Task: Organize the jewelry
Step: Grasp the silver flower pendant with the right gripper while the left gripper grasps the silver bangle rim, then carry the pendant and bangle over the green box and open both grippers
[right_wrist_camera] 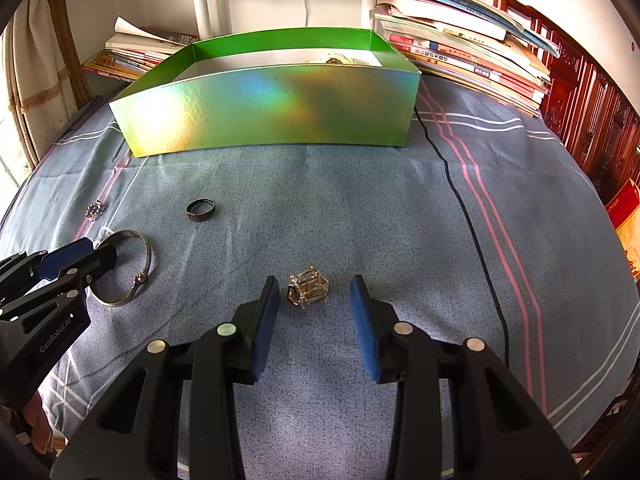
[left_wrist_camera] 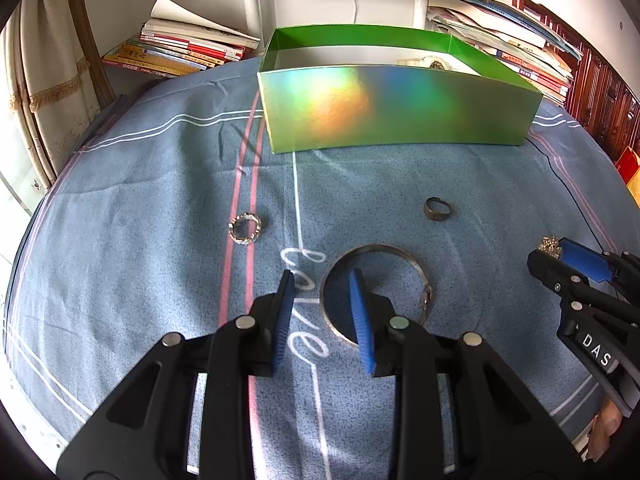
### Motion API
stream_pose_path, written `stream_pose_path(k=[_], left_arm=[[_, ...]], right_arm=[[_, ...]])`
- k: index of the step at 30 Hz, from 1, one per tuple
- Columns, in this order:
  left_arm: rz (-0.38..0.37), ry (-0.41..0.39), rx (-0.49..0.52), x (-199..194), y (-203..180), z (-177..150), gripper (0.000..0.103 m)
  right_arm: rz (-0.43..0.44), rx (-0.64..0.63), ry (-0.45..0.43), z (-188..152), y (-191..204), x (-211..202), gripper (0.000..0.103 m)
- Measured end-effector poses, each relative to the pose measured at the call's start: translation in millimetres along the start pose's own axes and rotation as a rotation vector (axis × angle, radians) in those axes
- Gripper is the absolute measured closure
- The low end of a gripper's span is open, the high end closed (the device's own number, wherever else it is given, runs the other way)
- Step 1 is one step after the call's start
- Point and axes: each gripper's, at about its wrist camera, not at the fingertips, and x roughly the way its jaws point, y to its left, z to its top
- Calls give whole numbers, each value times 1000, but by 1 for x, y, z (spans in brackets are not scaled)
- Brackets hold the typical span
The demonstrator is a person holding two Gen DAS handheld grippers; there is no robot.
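While the green box [right_wrist_camera: 276, 112] is sitting open at the far edge of the blue cloth [right_wrist_camera: 360, 208], ready to be taking in the jewelry, something pale and gold is already lying inside it, though the wall is hiding too much to name it. Four loose pieces are waiting on the cloth: one bangle [left_wrist_camera: 374, 292], one dark ring [left_wrist_camera: 437, 209], one sparkly ring [left_wrist_camera: 245, 229] and one small wire-framed piece [right_wrist_camera: 309, 289]. The left gripper [left_wrist_camera: 322, 280] is straddling the bangle's near rim, one finger inside the hoop and one outside, its jaws apart and not yet pressing, probably so it can be pinching the thin band. The right gripper [right_wrist_camera: 314, 286] is bracketing the wire-framed piece with its jaws apart, clear of it on both sides.
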Motion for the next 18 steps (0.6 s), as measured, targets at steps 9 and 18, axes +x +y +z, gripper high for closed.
stream_pose_path(k=[9,18], left_arm=[[-31,8,6,-2,-4,-1,98],[-41,-58,-17,-26,4,18,98]], right_arm=[[28,-10,-1,0,4,-2,84],[35,-10,-77,21,4,-28,84]])
